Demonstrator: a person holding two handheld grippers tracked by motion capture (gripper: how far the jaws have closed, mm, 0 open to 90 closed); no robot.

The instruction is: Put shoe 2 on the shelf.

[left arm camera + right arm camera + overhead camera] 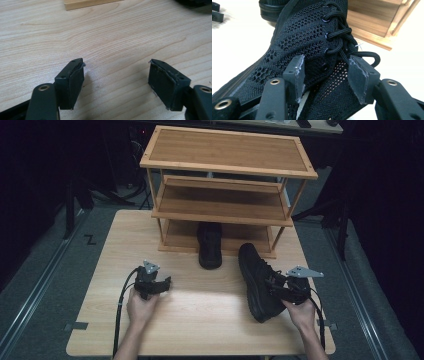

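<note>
Black mesh shoe [259, 282] lies lengthwise, toe apparently toward the wooden rack [227, 190]; right gripper [325, 72] straddles its laced collar, jaws apart; left gripper [116, 85] gapes over woodgrain.

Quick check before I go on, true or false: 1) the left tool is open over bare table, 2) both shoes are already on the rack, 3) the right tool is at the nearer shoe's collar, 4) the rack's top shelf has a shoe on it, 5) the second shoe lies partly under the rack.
1) The left tool is open over bare table: true.
2) Both shoes are on the rack: false. The nearer shoe lies on the table in front of the rack.
3) The right tool is at the nearer shoe's collar: true, its jaws stand apart on either side of the collar, below the laces.
4) The top shelf holds a shoe: false, it is bare.
5) The second shoe lies partly under the rack: true, its far end reaches into the bottom level.
</note>
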